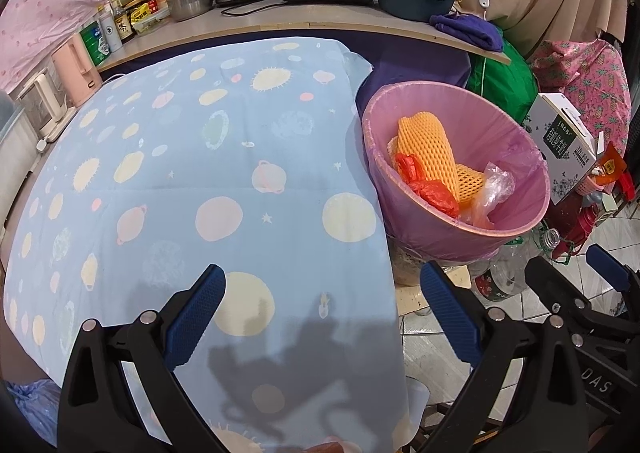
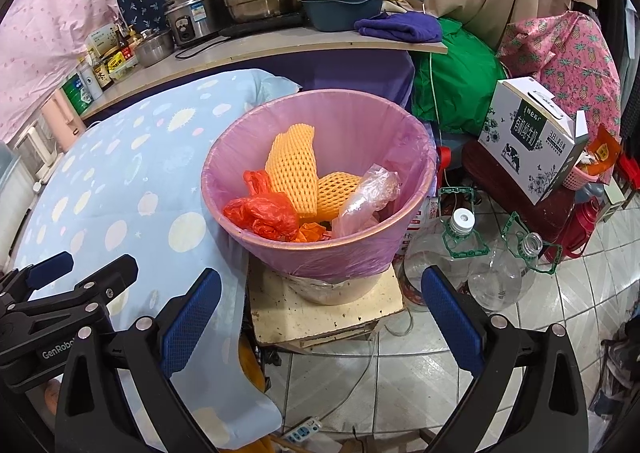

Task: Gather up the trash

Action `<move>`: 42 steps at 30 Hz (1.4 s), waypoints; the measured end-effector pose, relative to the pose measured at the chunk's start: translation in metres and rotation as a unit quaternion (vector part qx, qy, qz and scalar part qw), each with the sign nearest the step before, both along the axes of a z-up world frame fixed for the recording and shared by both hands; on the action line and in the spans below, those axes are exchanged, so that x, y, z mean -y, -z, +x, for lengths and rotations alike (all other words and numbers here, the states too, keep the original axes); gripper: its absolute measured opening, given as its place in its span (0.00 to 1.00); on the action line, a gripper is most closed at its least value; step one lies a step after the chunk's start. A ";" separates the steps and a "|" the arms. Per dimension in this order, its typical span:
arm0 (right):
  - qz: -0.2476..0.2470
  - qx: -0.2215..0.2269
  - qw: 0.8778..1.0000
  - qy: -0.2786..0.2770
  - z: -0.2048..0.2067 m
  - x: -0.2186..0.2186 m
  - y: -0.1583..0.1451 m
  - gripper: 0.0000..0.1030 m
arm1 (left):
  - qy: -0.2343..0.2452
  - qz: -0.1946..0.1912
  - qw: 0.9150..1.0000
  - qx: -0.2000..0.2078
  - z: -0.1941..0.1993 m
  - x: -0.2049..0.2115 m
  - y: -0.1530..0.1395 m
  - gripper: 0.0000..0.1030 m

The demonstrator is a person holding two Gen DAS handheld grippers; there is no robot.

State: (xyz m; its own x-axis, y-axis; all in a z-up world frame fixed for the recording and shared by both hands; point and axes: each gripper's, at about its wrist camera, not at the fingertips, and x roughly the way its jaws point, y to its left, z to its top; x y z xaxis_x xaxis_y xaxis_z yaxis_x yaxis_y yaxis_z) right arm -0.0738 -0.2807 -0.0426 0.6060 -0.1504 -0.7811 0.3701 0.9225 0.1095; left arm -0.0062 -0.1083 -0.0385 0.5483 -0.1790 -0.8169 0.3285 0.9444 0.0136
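Both grippers' blue-padded fingers (image 1: 450,317) spread wide, grasping nothing.
Left gripper (image 1: 320,317) hovers beside the pink-lined round trash bin (image 2: 320,249); right gripper (image 2: 320,317) faces it, orange foam netting (image 2: 294,169) inside.

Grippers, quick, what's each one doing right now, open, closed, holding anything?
Left gripper: open, holding nothing, over the blue tablecloth.
Right gripper: open, holding nothing, facing the pink-lined trash bin.

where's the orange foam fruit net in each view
Left wrist view: the orange foam fruit net sits right of centre, inside the pink-lined trash bin, beyond the table's edge.
Right wrist view: the net lies near the centre, in the same bin.
Shared landmark: the milk carton box, right of the bin.
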 end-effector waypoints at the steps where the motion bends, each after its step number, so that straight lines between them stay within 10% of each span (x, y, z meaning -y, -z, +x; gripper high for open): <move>1: 0.000 0.000 1.000 0.000 0.000 0.000 0.000 0.94 | -0.001 0.000 1.000 0.000 0.000 0.000 0.000 0.91; 42: -0.004 -0.005 1.000 0.002 -0.002 0.001 0.003 0.94 | 0.005 0.010 1.000 -0.006 -0.003 0.000 0.002 0.90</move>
State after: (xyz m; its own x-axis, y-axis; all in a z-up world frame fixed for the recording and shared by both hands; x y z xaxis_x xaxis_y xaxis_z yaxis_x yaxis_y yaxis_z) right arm -0.0755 -0.2815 -0.0461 0.5971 -0.1585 -0.7864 0.3750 0.9217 0.0989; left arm -0.0088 -0.1087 -0.0406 0.5370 -0.1689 -0.8265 0.3390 0.9404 0.0281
